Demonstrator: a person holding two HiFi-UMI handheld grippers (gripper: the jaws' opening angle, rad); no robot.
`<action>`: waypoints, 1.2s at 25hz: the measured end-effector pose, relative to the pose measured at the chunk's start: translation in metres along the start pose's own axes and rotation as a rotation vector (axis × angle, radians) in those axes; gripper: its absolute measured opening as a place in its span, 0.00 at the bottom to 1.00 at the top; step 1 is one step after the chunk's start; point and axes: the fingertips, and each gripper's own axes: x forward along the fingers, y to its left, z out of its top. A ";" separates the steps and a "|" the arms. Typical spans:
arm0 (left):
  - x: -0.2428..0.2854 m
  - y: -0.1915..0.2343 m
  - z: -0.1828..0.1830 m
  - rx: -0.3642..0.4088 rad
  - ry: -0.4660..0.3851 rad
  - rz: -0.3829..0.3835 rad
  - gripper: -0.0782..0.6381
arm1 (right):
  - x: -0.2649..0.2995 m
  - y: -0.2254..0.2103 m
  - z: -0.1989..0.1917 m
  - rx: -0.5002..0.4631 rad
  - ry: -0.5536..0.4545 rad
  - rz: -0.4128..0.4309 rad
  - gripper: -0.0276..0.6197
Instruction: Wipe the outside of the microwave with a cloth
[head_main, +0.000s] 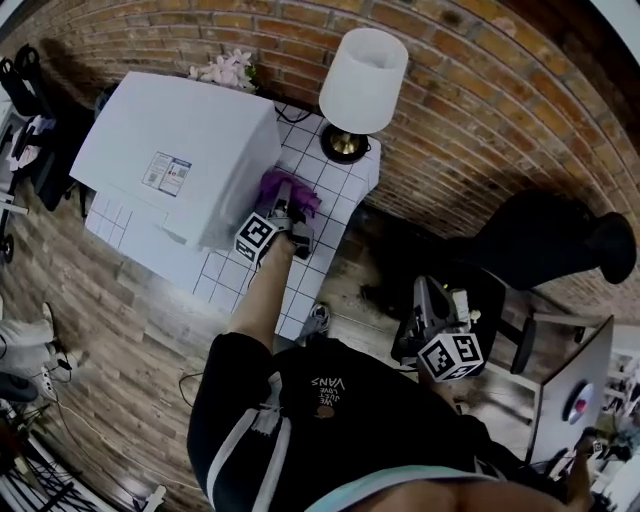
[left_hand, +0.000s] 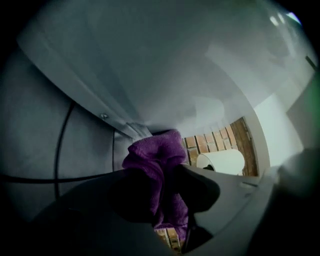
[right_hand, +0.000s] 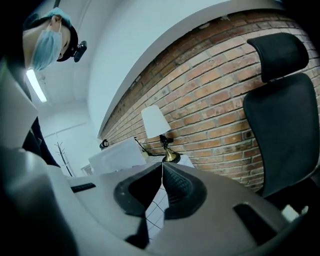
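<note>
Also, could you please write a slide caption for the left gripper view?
Left gripper holds a purple cloth against the outer wall of the white microwave.

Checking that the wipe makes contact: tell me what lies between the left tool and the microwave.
A purple cloth, clamped in the left tool, fills that gap and touches the microwave. The left gripper view shows it best.

The left gripper (head_main: 286, 222) holds a purple cloth (head_main: 291, 188) against the microwave (head_main: 180, 150).

White microwave (head_main: 180, 150) upright on tiled table (head_main: 225, 275); purple cloth (head_main: 291, 190) bunched (clamped in left gripper (left_hand: 162, 176)), pressed on its side wall.
</note>
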 end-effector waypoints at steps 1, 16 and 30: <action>0.011 -0.001 -0.003 -0.002 0.004 -0.002 0.30 | -0.001 -0.004 0.002 0.000 0.002 -0.015 0.05; 0.089 -0.008 -0.021 -0.015 0.037 0.006 0.30 | -0.003 -0.036 0.014 0.018 -0.020 -0.089 0.05; 0.010 -0.119 -0.057 0.100 0.264 -0.234 0.30 | 0.017 0.005 0.028 -0.001 -0.081 0.010 0.05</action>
